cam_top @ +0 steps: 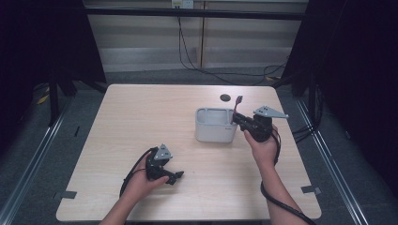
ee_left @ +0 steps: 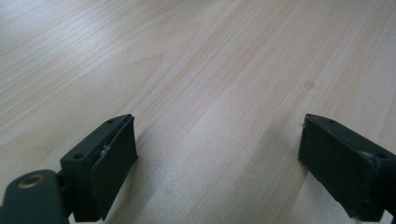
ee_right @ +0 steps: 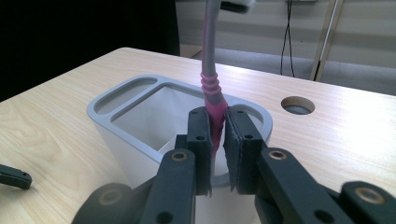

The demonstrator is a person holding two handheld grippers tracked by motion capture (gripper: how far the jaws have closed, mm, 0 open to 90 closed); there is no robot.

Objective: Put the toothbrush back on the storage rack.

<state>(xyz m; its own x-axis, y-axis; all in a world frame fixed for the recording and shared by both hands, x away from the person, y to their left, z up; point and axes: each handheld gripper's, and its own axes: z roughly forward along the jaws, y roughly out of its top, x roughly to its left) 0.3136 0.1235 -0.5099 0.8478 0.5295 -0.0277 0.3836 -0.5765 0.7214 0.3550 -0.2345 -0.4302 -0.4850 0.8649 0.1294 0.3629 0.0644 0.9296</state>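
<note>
A pale grey holder (cam_top: 215, 125) with several open compartments stands right of the table's middle. My right gripper (cam_top: 236, 118) is at the holder's right end, shut on the pink handle of a toothbrush (cam_top: 238, 103). In the right gripper view the toothbrush (ee_right: 210, 84) stands upright between the pads of my right gripper (ee_right: 217, 135), its grey neck pointing up, above the holder's rim (ee_right: 140, 88). The jaws hide its lower end. My left gripper (cam_top: 177, 177) rests low at the front left. It is open, and my left gripper (ee_left: 217, 154) has only bare wood between its jaws.
A round cable hole (cam_top: 225, 97) lies in the tabletop just behind the holder and shows as a round cable hole (ee_right: 298, 105) in the right gripper view. Cables run over the floor behind the table (cam_top: 141, 112). Dark curtains flank both sides.
</note>
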